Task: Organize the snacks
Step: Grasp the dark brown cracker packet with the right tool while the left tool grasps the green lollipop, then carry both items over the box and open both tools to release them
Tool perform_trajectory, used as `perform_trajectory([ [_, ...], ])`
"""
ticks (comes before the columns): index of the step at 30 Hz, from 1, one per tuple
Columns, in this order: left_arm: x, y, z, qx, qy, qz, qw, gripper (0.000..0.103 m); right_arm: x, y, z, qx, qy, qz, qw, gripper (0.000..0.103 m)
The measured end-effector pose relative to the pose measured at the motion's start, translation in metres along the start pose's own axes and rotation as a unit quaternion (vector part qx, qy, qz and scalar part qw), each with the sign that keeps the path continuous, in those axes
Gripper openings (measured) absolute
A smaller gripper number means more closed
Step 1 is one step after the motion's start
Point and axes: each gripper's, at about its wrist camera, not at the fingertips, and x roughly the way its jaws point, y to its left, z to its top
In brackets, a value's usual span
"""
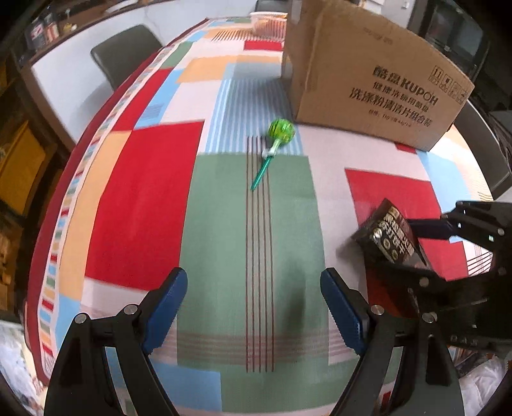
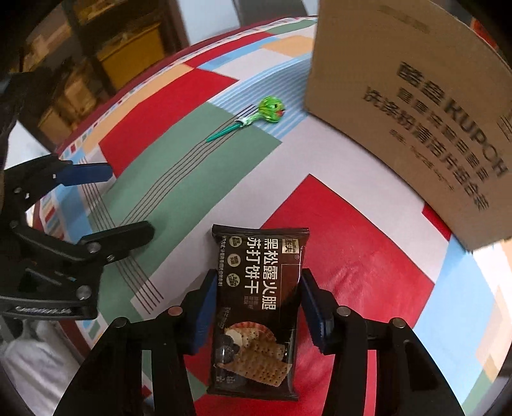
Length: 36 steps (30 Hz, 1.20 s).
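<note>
A dark brown cracker packet (image 2: 256, 304) sits between the blue pads of my right gripper (image 2: 256, 297), which is shut on it; the packet also shows in the left wrist view (image 1: 388, 235), lifted off the cloth. A green lollipop (image 1: 279, 132) with a teal stick lies on the patterned tablecloth ahead of my left gripper (image 1: 254, 304), which is open and empty. The lollipop also shows in the right wrist view (image 2: 267, 110). A large cardboard box (image 1: 368, 70) stands behind the lollipop; it also shows in the right wrist view (image 2: 416, 105).
The table (image 1: 144, 198) has a colourful patchwork cloth. A dark chair (image 1: 124, 57) stands at its far left side. A pale plastic container (image 1: 267, 22) sits at the far end. Shelving with yellow bins (image 2: 128, 54) is beyond the table's edge.
</note>
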Motion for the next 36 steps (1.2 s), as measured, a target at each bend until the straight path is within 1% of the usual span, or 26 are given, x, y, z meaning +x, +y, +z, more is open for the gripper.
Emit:
perform_trajectory([
  [4,0.001,-0.003,0.016,0.029,-0.024,-0.001,0.9993,0.085,-0.006,-0.008,0.001,0.03,-0.012,-0.006,0.999,0.05],
  [5,0.002,-0.004,0.021,0.037,-0.029,0.002,0.9989,0.085,-0.008,-0.002,0.004,0.038,-0.016,-0.008,0.999,0.05],
  [10,0.008,-0.006,0.044,0.073,-0.055,-0.008,0.9958,0.085,-0.01,-0.016,0.012,0.074,-0.035,-0.023,0.996,0.05],
  [12,0.012,-0.006,0.053,0.083,-0.059,-0.009,0.9947,0.085,-0.012,-0.023,0.017,0.09,-0.044,-0.026,0.995,0.05],
  [14,0.017,-0.006,0.065,0.096,-0.067,-0.018,0.993,0.085,-0.013,-0.029,0.023,0.106,-0.054,-0.033,0.992,0.05],
  [16,0.023,-0.006,0.074,0.099,-0.067,-0.014,0.9928,0.085,-0.014,-0.035,0.029,0.116,-0.059,-0.035,0.991,0.05],
  [17,0.026,-0.006,0.08,0.102,-0.07,-0.019,0.9922,0.085,-0.014,-0.038,0.034,0.122,-0.064,-0.038,0.99,0.05],
  [19,0.032,-0.006,0.088,0.102,-0.066,-0.018,0.9925,0.084,-0.015,-0.041,0.039,0.125,-0.067,-0.045,0.989,0.05],
  [25,0.052,-0.011,0.103,0.103,-0.058,-0.024,0.9927,0.072,-0.022,-0.054,0.043,0.134,-0.08,-0.075,0.985,0.05],
  [28,0.059,-0.015,0.107,0.103,-0.056,-0.029,0.9927,0.062,-0.024,-0.059,0.043,0.143,-0.086,-0.08,0.983,0.05],
  [30,0.064,-0.017,0.109,0.104,-0.051,-0.032,0.9927,0.052,-0.024,-0.062,0.044,0.149,-0.088,-0.077,0.982,0.051],
  [31,0.066,-0.017,0.109,0.104,-0.05,-0.034,0.9927,0.05,-0.023,-0.063,0.043,0.151,-0.088,-0.077,0.982,0.051],
  [36,0.071,-0.02,0.109,0.104,-0.045,-0.038,0.9928,0.028,-0.023,-0.064,0.043,0.152,-0.089,-0.079,0.981,0.051],
])
